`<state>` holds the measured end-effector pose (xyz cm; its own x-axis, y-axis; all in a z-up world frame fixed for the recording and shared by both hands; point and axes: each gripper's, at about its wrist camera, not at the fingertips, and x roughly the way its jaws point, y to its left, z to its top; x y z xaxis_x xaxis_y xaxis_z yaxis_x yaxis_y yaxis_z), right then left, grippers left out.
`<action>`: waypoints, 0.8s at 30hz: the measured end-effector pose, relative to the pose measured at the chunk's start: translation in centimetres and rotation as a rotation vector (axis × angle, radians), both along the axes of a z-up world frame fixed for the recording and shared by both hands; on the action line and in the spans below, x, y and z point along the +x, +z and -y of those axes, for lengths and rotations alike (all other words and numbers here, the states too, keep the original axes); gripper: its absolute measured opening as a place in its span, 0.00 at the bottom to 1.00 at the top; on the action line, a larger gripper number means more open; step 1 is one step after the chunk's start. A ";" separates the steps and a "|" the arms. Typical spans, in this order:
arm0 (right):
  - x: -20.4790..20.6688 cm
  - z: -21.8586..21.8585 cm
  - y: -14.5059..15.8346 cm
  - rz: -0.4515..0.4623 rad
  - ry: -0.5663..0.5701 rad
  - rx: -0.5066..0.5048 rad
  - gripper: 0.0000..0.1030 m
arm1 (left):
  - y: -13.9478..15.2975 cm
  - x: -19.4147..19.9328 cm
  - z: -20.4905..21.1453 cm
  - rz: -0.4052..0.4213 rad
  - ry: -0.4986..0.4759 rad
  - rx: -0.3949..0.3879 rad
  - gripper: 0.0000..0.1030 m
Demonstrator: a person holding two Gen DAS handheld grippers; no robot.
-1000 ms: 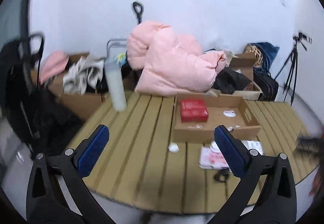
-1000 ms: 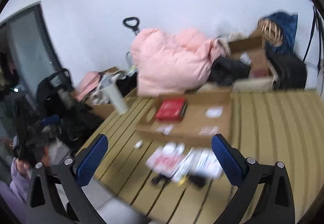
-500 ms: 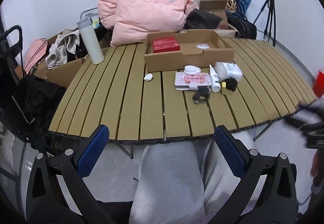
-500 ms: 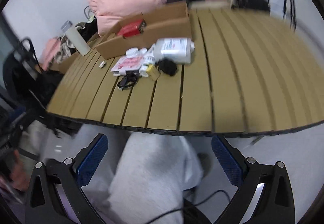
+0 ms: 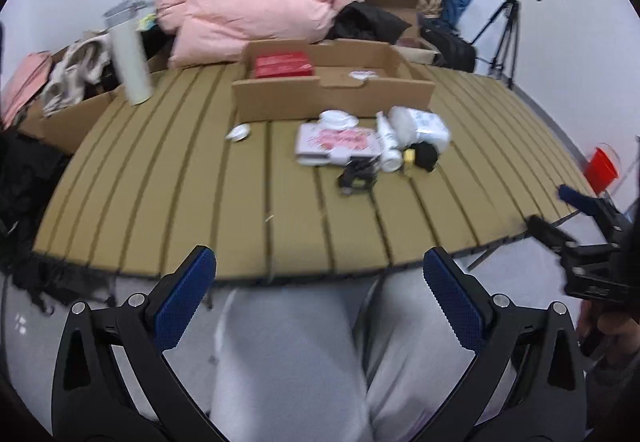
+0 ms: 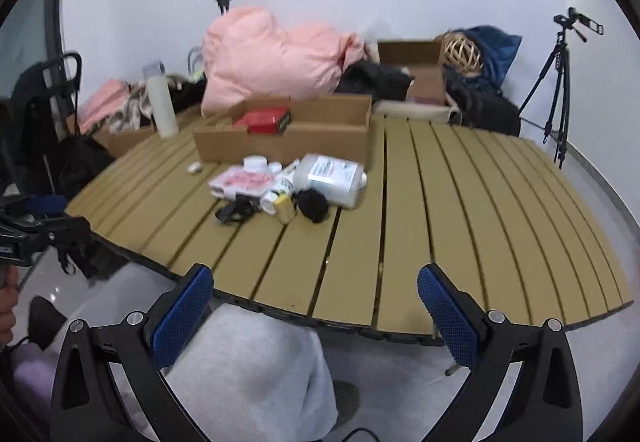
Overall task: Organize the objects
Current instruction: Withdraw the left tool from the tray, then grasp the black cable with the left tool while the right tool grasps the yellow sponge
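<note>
A pile of small items lies mid-table in front of a cardboard tray: a pink-printed flat pack, a white jar, a clear plastic bottle on its side, a white tube, a black clip, a black fuzzy lump and a small white cap. A red box lies in the tray. My left gripper and right gripper are both open and empty, held off the table's near edge above my lap.
The slatted wooden table also carries a white tumbler at the back left. Pink jacket, boxes and bags crowd the far edge. A tripod stands at the right. The right gripper shows in the left wrist view.
Both views have swung from a steep look at my lap back up toward the table. The pile now lies nearer the middle of each view. Both grippers stay open.
</note>
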<state>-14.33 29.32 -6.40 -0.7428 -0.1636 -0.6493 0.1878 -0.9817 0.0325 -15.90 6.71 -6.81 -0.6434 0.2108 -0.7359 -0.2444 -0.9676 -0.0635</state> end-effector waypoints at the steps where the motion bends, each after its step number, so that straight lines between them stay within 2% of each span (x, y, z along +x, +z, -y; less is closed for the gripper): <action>1: -1.0 0.2 -0.4 0.022 0.001 -0.007 0.97 | -0.3 -0.6 -0.4 -0.012 -0.011 -0.003 0.96; 2: -1.7 0.3 -1.0 0.039 0.003 -0.019 0.90 | -0.8 -1.6 -1.1 -0.012 -0.038 0.001 0.92; 4: -4.1 0.2 -2.0 0.070 -0.009 -0.053 0.81 | -2.0 -3.7 -2.1 0.032 -0.101 0.034 0.73; 7: -6.5 1.0 -3.1 0.084 0.031 -0.094 0.71 | -4.5 -7.5 -3.4 0.091 -0.116 0.057 0.61; 10: -8.6 3.0 -4.3 0.104 0.107 -0.088 0.63 | -6.7 -10.5 -4.6 0.123 -0.128 0.020 0.56; 12: -10.0 4.2 -5.2 0.120 0.154 -0.071 0.61 | -7.8 -11.8 -5.7 0.146 -0.204 0.011 0.55; 14: -11.3 4.7 -5.9 0.135 0.172 -0.087 0.52 | -8.3 -12.5 -6.2 0.129 -0.235 -0.018 0.51; 16: -12.4 4.5 -6.5 0.154 0.167 -0.126 0.51 | -9.2 -13.5 -6.4 0.152 -0.268 -0.013 0.46; 18: -13.5 4.3 -7.1 0.170 0.157 -0.158 0.51 | -9.2 -13.5 -6.3 0.125 -0.264 -0.008 0.39; 20: -13.9 4.4 -7.4 0.171 0.162 -0.176 0.49 | -9.2 -13.5 -6.1 0.126 -0.253 0.003 0.37; 22: -14.4 4.5 -7.7 0.176 0.156 -0.167 0.43 | -9.0 -13.2 -5.9 0.148 -0.234 0.006 0.37; 24: -14.7 5.0 -8.2 0.176 0.156 -0.116 0.34 | -9.0 -12.7 -5.8 0.159 -0.227 0.016 0.37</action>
<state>-29.04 24.31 -14.57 -0.5795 -0.3481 -0.7369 0.3186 -0.9290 0.1884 -28.56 12.53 -15.81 -0.4550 0.3492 -0.8192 -0.4407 -0.8877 -0.1336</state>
